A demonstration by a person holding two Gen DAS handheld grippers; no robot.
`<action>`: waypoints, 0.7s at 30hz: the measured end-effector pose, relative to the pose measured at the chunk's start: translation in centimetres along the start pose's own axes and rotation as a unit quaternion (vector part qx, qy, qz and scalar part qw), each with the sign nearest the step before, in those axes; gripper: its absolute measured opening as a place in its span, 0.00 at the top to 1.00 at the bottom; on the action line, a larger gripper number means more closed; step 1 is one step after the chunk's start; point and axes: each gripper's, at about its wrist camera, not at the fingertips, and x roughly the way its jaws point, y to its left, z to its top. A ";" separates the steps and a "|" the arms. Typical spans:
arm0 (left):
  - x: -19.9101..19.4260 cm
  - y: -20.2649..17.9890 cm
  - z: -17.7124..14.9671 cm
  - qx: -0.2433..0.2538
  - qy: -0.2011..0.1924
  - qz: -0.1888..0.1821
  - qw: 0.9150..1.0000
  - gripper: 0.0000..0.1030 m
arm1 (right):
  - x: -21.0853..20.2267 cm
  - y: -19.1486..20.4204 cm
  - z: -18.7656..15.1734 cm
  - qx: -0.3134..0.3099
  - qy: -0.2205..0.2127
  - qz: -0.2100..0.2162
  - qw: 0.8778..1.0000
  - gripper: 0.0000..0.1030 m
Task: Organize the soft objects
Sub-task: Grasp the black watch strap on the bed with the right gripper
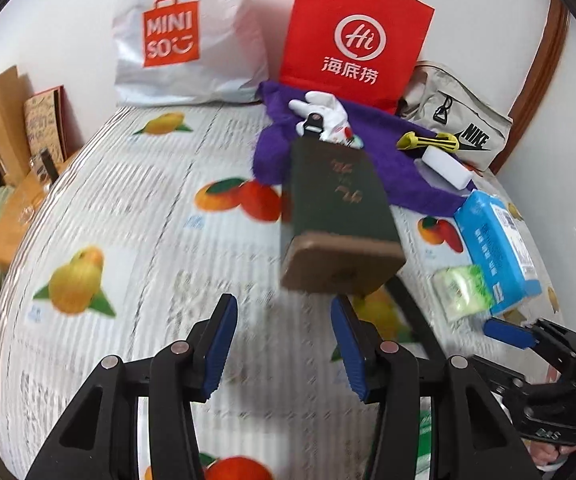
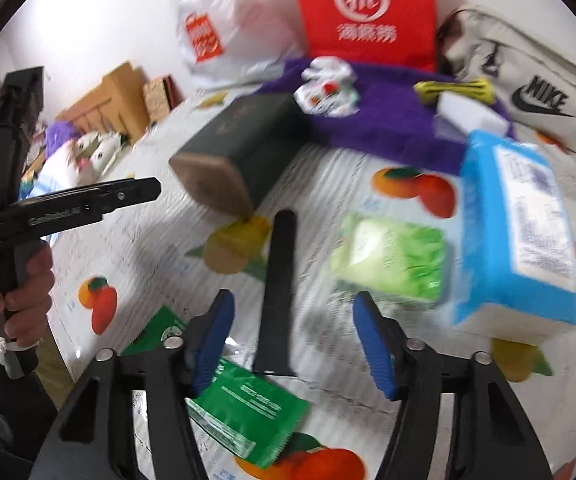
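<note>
While the green tissue pack (image 2: pixel 392 260) lies on the fruit-print table cover (image 2: pixel 160 248) just beside the blue tissue pack (image 2: pixel 516 232), the right gripper (image 2: pixel 294 344) hangs above with jaws apart and empty. A purple cloth (image 1: pixel 372 152) sits behind. The left gripper (image 1: pixel 284 346) is likewise spread, holding nothing, near a dark green box (image 1: pixel 340 200).
</note>
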 end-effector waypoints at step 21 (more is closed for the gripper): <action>-0.3 3.2 -2.7 -0.043 0.004 -0.030 0.999 0.52 | 4.6 2.5 1.0 -0.064 0.024 -0.052 0.996 0.74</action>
